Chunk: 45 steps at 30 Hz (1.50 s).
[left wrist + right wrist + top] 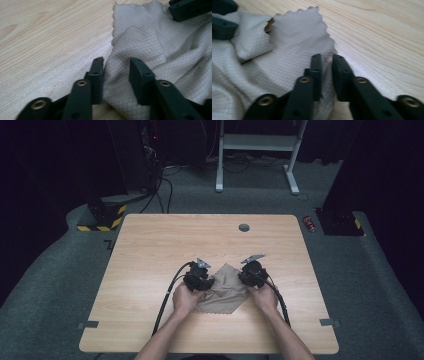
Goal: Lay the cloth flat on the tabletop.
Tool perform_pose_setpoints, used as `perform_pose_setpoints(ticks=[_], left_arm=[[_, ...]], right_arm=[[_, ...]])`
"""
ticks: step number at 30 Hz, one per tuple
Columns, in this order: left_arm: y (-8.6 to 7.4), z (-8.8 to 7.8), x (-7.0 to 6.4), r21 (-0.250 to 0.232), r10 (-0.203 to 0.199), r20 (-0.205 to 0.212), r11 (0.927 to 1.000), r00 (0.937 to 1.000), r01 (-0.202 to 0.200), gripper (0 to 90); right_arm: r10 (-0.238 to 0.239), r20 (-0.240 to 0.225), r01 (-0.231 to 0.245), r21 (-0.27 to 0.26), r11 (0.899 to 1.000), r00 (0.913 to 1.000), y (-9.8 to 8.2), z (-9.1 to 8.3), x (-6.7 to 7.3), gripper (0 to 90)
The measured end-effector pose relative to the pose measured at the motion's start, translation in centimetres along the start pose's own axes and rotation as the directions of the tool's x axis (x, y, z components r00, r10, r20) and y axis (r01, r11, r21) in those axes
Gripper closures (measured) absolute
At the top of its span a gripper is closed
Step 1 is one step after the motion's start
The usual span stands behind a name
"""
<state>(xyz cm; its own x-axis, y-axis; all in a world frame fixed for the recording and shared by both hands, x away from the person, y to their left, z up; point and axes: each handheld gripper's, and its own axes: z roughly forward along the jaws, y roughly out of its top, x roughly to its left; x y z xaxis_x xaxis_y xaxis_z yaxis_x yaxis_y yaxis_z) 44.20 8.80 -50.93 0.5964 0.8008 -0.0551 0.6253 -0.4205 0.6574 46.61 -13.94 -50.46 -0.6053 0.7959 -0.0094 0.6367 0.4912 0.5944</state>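
Observation:
A beige cloth point(222, 287) with a fine grid weave and scalloped edges lies crumpled on the wooden table point(150, 245), between my two grippers. My left gripper point(199, 279) is at the cloth's left side. In the left gripper view its jaws point(117, 62) stand apart, with a raised fold of cloth point(150, 45) between them. My right gripper point(251, 272) is at the cloth's right side. In the right gripper view its jaws point(327, 58) are nearly together, pinching the cloth's point(294, 50) scalloped edge. Each gripper view shows the other gripper point(190, 8) point(222, 22) across the cloth.
A grey grommet hole point(244, 227) sits near the table's far edge. Tape marks point(88, 324) point(328, 322) lie at the near corners. On the floor beyond are a white desk frame point(260, 150), a yellow-black base point(102, 217) and a red can point(310, 223).

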Motion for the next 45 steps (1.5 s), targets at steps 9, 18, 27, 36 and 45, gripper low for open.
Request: perform_pose_setpoints(ticks=[9, 18, 27, 36, 45], left_arm=[[-0.2, -2.0, 0.2, -0.015, 0.055, -0.054, 0.9983, 0.9971, -0.056, 89.1], [-2.0, -4.1, -1.0, 0.066, 0.145, -0.03, 0.9876, 0.989, -0.142, 88.1], [-1.5, -3.8, 0.9, 0.01, 0.014, -0.082, 0.9999, 0.9965, -0.013, 62.1], [-1.4, -2.0, 2.2, -0.001, -0.032, -0.113, 0.9995, 0.9931, 0.032, 60.4], [-0.3, -1.2, 2.1, 0.03, 0.001, -0.046, 0.9996, 0.9989, 0.001, 88.7]], right_arm=[[-0.017, 0.002, 0.018, -0.053, 0.998, 0.9998, -0.1, -1.8, 0.2, 88.5], [-0.075, -0.016, 0.075, -0.017, 0.997, 0.997, -3.3, -3.7, 0.8, 88.0], [0.006, -0.008, -0.006, -0.055, 0.998, 1.0, -1.3, -3.2, -0.1, 65.1], [0.004, 0.038, -0.005, 0.02, 1.0, 0.9993, 0.6, 0.3, -0.2, 58.3], [-0.031, 0.012, 0.031, 0.026, 0.999, 0.9994, 1.0, 0.4, -0.4, 88.9]])
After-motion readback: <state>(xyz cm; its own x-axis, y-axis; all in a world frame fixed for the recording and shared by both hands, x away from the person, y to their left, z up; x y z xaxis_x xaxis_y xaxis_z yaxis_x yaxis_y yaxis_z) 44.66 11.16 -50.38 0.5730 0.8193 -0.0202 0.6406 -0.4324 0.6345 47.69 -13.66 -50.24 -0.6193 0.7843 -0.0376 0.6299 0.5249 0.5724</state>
